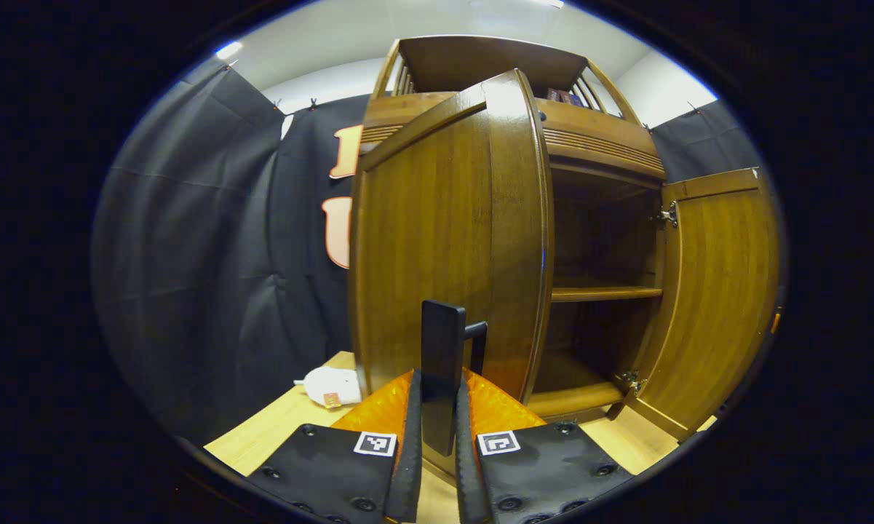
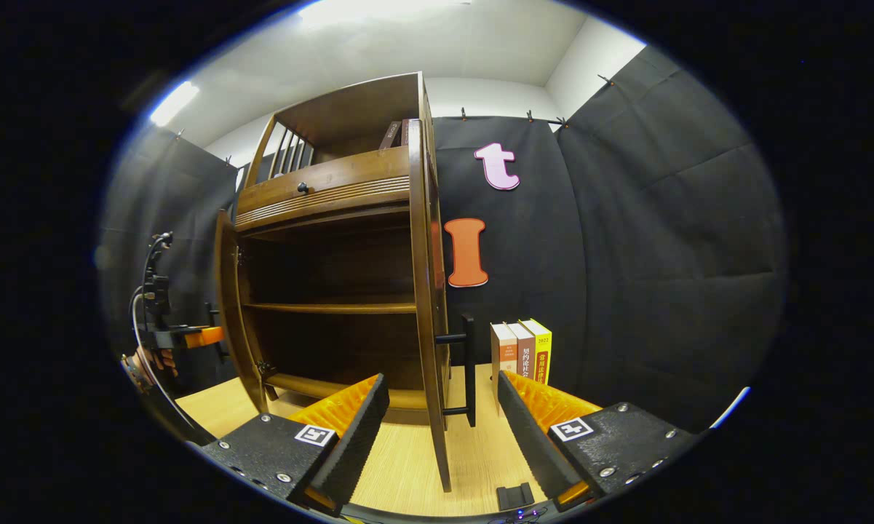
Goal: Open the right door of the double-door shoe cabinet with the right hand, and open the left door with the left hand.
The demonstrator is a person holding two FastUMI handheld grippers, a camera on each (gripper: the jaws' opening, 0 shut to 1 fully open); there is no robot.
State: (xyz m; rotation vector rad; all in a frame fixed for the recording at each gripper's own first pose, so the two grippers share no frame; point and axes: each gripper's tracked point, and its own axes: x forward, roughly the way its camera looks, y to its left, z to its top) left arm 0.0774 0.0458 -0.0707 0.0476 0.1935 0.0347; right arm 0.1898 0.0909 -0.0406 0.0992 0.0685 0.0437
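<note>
Both doors stand swung out, so the cabinet (image 2: 335, 182) mouth is open to reach; one shelf (image 2: 331, 308) splits it into upper and lower bays; the right door (image 2: 428, 291) stands edge-on between the right gripper's (image 2: 442, 422) spread fingers, its handle (image 2: 467, 367) jutting sideways; books (image 2: 522, 353) crowd the floor just beyond; the left door (image 1: 451, 240) blocks the left gripper (image 1: 439, 429), clamped on its handle (image 1: 442, 364); a white object (image 1: 331, 386) lies on the floor beside that door.
</note>
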